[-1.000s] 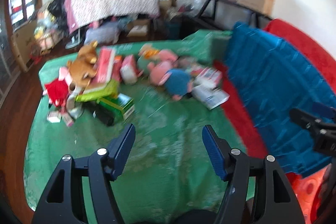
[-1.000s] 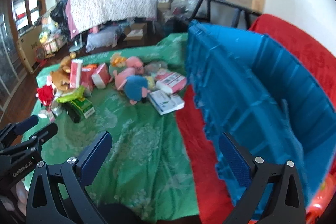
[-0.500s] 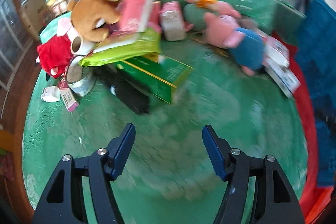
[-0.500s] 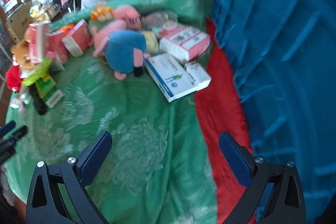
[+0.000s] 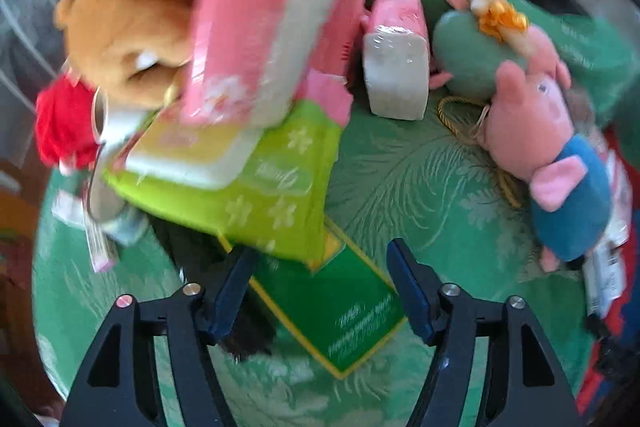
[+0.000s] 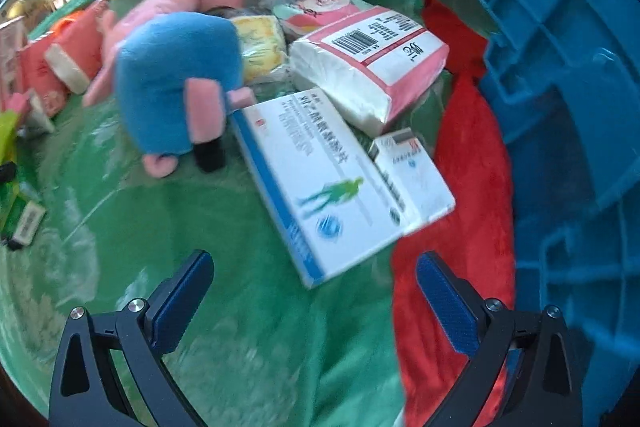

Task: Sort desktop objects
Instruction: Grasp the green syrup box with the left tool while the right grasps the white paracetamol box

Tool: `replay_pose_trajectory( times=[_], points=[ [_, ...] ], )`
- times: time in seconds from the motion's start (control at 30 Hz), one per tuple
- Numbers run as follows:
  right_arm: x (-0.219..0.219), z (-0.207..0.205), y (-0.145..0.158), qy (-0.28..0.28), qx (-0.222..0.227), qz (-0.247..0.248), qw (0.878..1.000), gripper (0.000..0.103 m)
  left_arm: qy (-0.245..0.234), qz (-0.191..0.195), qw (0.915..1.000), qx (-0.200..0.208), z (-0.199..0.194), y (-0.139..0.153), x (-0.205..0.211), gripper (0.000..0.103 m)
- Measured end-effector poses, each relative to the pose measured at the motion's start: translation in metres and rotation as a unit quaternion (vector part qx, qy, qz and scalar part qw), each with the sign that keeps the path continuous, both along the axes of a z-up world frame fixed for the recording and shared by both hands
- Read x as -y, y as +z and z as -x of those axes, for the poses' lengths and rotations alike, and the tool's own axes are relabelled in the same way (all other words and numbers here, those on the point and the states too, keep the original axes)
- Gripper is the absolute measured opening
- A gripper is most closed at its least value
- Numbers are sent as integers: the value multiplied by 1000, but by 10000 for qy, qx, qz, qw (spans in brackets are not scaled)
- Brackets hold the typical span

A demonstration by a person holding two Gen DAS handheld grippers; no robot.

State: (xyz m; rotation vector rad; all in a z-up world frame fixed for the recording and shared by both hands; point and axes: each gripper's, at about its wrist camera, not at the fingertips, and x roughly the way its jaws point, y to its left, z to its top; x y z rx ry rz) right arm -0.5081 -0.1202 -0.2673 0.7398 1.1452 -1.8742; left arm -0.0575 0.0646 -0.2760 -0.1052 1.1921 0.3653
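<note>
The left hand-held gripper (image 5: 320, 287) points steeply down over a dark green box (image 5: 340, 315) edged in yellow; its jaws are opening, and the box lies below and between the 2 blue pads without either pad pressing on it. A lime-green tissue pack (image 5: 276, 195) rests on the box's far end, and a pink tissue pack (image 5: 256, 15) leans upright on top of that, blurred and close to the lens. A brown plush bear (image 5: 124, 27) sits behind the pink pack, with a red plush toy (image 5: 64, 123) to its left. Further right stands another pink-wrapped tissue pack (image 5: 396, 55), and a pink pig plush in a blue outfit (image 5: 548, 155) lies on the desk's green patterned cloth (image 5: 400, 187).

The right hand-held gripper (image 6: 314, 291) is released, jaws wide apart and holding nothing, above bare green cloth. Just ahead of it lies a white and blue medicine box (image 6: 320, 183), with a smaller white box (image 6: 408, 167) touching its right side. Behind them a white tissue pack with a pink band and barcode (image 6: 372, 63) rests tilted. The pig plush lies left of the medicine box, touching its corner. To the right, a blue plastic crate (image 6: 568, 107) stands on a red cloth (image 6: 464, 155).
</note>
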Motion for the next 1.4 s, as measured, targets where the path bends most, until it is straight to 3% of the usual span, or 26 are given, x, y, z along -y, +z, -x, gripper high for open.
replay_pose_trajectory(
  times=[0.07, 0.17, 0.33, 0.4, 0.43, 0.5, 0.57, 0.63, 0.83, 1.0, 1.07, 1.2, 1.3, 1.4],
  points=[
    [10, 9, -4, -51, 10, -90, 9999, 103, -39, -185, 9998, -97, -7, -7, 4, 85],
    [24, 19, -10, -100, -43, -216, 9997, 103, -116, -585, 9978, -276, -16, -17, 9, 89],
    [45, 26, -24, -80, -883, -564, 9945, 103, -82, -922, 9948, -420, -14, -24, 12, 91],
    [48, 30, -21, -152, -814, -498, 9953, 103, 20, -936, 9944, -489, -7, -24, 12, 91],
    [49, 32, -20, -220, -764, -513, 9955, 103, 113, -828, 9953, -483, 0, -22, 10, 91],
    [44, 35, -18, -381, -468, -549, 9967, 103, 327, -100, 9983, -467, 12, -24, 3, 91],
    [34, 39, -20, -702, 272, -493, 9959, 89, 485, 605, 9957, -499, 17, -37, -3, 91],
    [22, 36, -20, -731, 418, -379, 9957, 81, 418, 584, 9962, -490, 14, -44, -2, 91],
    [-9, 12, -16, -542, 622, -402, 9958, 75, 21, 360, 9988, -334, 38, -35, 8, 82],
    [-54, -21, -28, -484, 1085, -505, 9916, 75, -727, 232, 9967, -280, 104, -25, 31, 71],
    [-70, -35, -35, -412, 1086, -589, 9915, 75, -878, 426, 9946, -358, 132, -27, 34, 63],
    [-102, -60, -45, -333, 1132, -766, 9901, 76, -932, 539, 9925, -574, 177, -37, 35, 62],
    [-113, -67, -48, -341, 1237, -833, 9882, 83, -829, 560, 9937, -499, 195, -28, 27, 62],
    [-119, -67, -40, -376, 1273, -731, 9885, 97, -789, 483, 9957, -2, 191, 9, 28, 62]
  ],
)
